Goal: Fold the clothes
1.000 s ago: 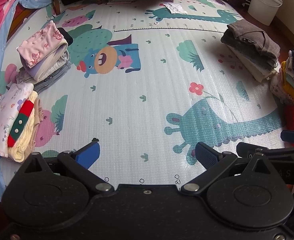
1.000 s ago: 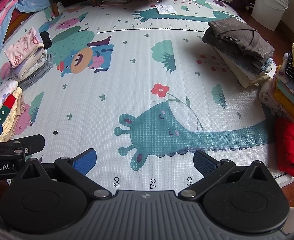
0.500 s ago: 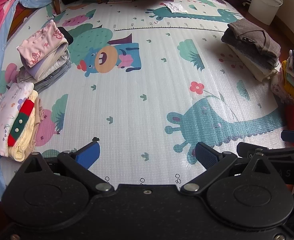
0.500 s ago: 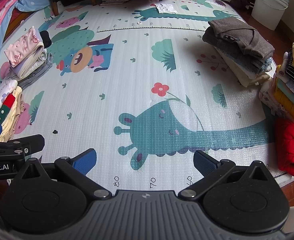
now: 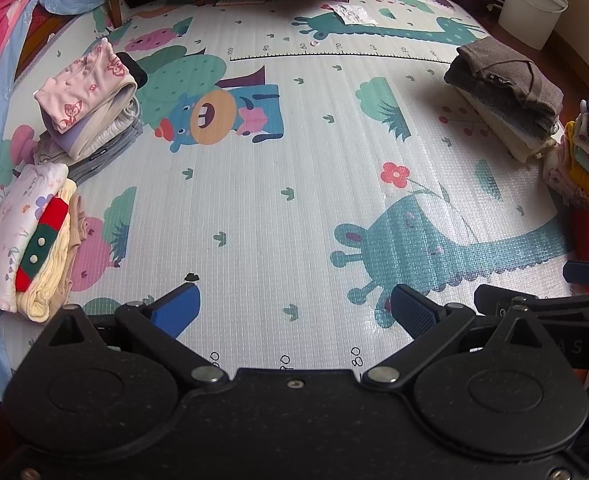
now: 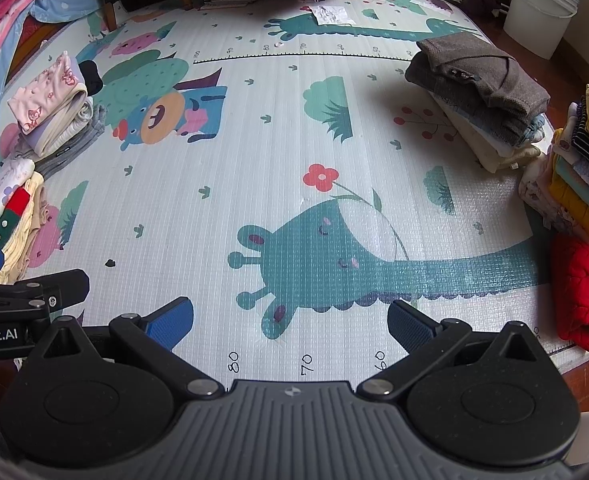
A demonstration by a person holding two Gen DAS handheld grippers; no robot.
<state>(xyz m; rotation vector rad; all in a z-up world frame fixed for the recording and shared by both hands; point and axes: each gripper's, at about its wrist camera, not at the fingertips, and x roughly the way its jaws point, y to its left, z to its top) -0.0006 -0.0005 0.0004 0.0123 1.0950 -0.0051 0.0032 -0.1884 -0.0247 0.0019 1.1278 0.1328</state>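
Several folded stacks ringed the play mat (image 5: 294, 184) — none lay between the fingers of either tool. At the far left sat the floral-and-cream pile (image 5: 26, 240), near the left gripper (image 5: 294, 308), and behind it the pink-topped pile (image 5: 90, 108), well apart from both tools. The left gripper hovered over the mat's near edge with its blue pads spread wide and nothing held; the right gripper (image 6: 290, 316), just beside it, was equally wide and empty. Further right rested the grey-topped stack (image 6: 478, 84), then the yellow-and-striped stack (image 6: 582, 168) at the mat's right edge, with a red quilted garment (image 6: 582, 288) bundled below it, nearest the right gripper. Judging by these tidy piles and the bare middle of the mat, most folding looked done — the red piece, loosely folded at best, seemed the likeliest work left.
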